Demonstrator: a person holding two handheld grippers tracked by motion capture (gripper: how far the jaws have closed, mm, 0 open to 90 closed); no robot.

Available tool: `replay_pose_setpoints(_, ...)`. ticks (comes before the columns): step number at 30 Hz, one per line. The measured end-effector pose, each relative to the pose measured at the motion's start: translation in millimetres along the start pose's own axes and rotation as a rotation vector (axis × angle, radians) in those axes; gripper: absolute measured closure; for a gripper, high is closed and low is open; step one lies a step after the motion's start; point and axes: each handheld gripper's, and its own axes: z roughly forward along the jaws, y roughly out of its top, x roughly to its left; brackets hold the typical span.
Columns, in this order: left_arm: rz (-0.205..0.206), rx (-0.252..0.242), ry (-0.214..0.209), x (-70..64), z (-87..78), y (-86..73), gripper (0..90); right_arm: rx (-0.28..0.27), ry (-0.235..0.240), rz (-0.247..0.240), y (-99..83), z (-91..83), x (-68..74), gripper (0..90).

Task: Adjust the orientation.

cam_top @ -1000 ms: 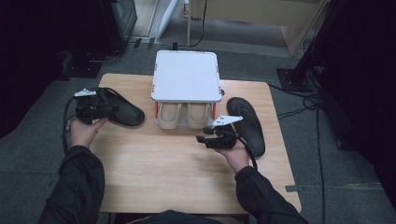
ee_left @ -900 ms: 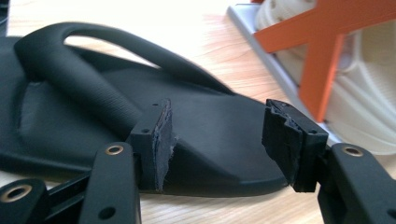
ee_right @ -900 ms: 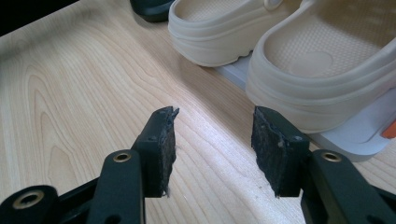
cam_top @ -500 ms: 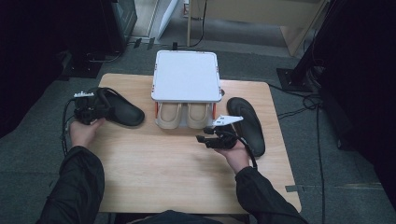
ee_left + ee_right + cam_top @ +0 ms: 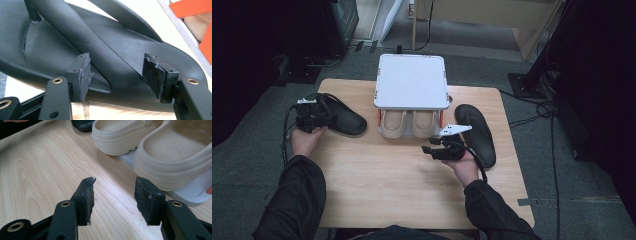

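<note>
your left tongs (image 5: 117, 72) gape around the black sandal (image 5: 343, 118) strap, centre of their view; high view places it left on the counter (image 5: 402, 175). right tongs (image 5: 113, 195) spread, holding nothing.

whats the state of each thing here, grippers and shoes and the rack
left gripper: jaws open, straddling a strap of the left black sandal
right gripper: jaws open, holding nothing, over bare table
left black sandal: lying flat on the table
right black sandal: flat, untouched
beige clogs: paired on the rack's lower shelf
white rack: top bare
</note>
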Motion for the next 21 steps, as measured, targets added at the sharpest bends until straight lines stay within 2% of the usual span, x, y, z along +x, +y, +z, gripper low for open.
replay_pose_setpoints(8, -0.030, 0.012, -0.007, 1.1, 2.2, 1.3, 43.3, 0.009, -0.003, 0.003, -0.8, 0.9, 1.0, 50.3)
replay_pose_setpoints(13, -0.030, 0.018, -0.005, 0.9, 1.8, 2.4, 45.9, 0.006, -0.005, 0.001, -1.0, 0.9, 1.0, 50.3)
replay_pose_setpoints(18, -0.028, 0.019, -0.018, 2.3, -0.4, 2.9, 54.7, 0.002, -0.007, 0.002, -1.0, 0.2, 0.4, 50.3)
replay_pose_setpoints(21, -0.023, 0.022, -0.011, 1.2, -0.3, 3.2, 55.7, 0.005, -0.008, 0.001, -1.1, 0.4, 0.3, 50.3)
